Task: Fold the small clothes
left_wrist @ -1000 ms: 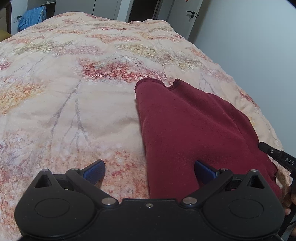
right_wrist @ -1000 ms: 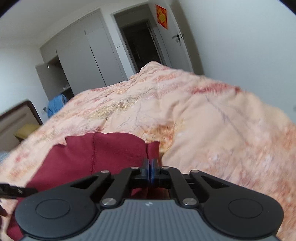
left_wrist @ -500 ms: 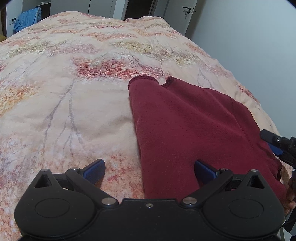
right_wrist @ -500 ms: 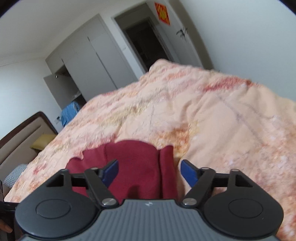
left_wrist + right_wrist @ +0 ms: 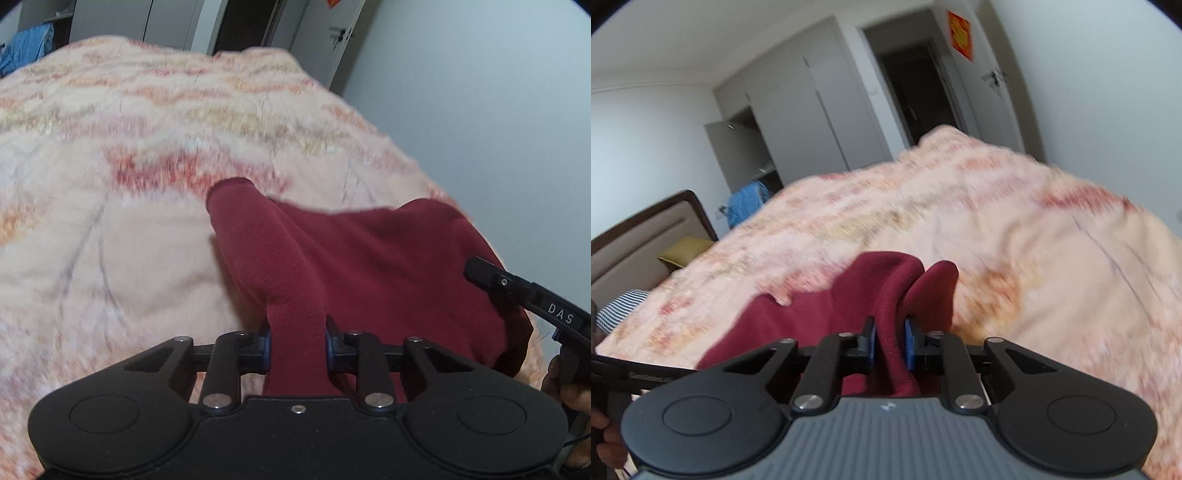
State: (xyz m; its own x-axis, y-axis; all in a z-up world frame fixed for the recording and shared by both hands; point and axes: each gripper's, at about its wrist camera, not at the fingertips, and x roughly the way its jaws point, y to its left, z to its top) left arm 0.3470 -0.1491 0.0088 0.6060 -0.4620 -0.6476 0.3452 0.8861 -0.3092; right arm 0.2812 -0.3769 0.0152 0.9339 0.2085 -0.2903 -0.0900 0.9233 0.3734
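A dark red knit garment lies on the flowered bedcover, its near edge bunched and raised. In the left wrist view my left gripper is closing, and its blue pads pinch a ridge of the red fabric. The right gripper's black finger pokes in at the garment's right side. In the right wrist view my right gripper is closing too, with a fold of the same garment squeezed between its pads. The garment's near part is hidden under both gripper bodies.
The bedcover fills most of both views and drops off to the right by a pale wall. Behind stand a brown headboard, a yellow pillow, a blue cloth by grey wardrobes, and a dark doorway.
Both grippers went from wide open to closed on the garment's near edge. They rose, and the pinched fabric lifted off the bedcover into ridges.
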